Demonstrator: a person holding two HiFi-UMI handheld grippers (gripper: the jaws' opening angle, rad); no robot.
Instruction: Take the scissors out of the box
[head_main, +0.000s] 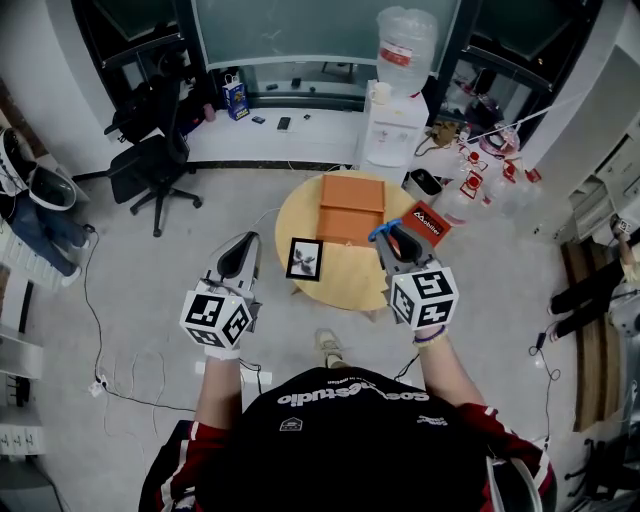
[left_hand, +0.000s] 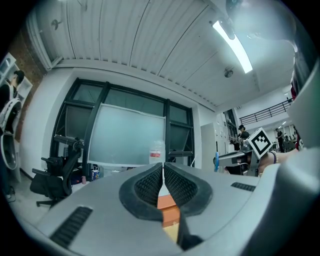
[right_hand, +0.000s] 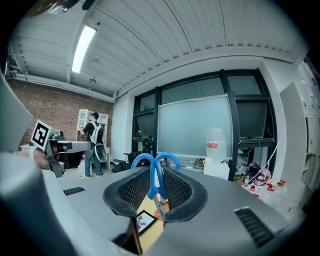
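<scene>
A flat orange box (head_main: 350, 208) lies closed on the round wooden table (head_main: 345, 275). My right gripper (head_main: 390, 240) hovers over the table's right side, just off the box's near right corner, and is shut on blue-handled scissors (head_main: 379, 234). In the right gripper view the scissors (right_hand: 154, 172) stand upright between the pads (right_hand: 134, 190), handle loops above them and blades pointing down. My left gripper (head_main: 245, 243) hangs left of the table edge with its jaws shut and nothing between them. The left gripper view shows its pads (left_hand: 150, 184) touching, with the orange box (left_hand: 169, 210) beyond.
A black-and-white marker card (head_main: 304, 259) lies on the table near the box. A red carton (head_main: 428, 224) sits at the table's right edge. A water dispenser (head_main: 398, 110) and bottles (head_main: 480, 175) stand behind, an office chair (head_main: 150, 165) to the left, and cables (head_main: 110, 370) on the floor.
</scene>
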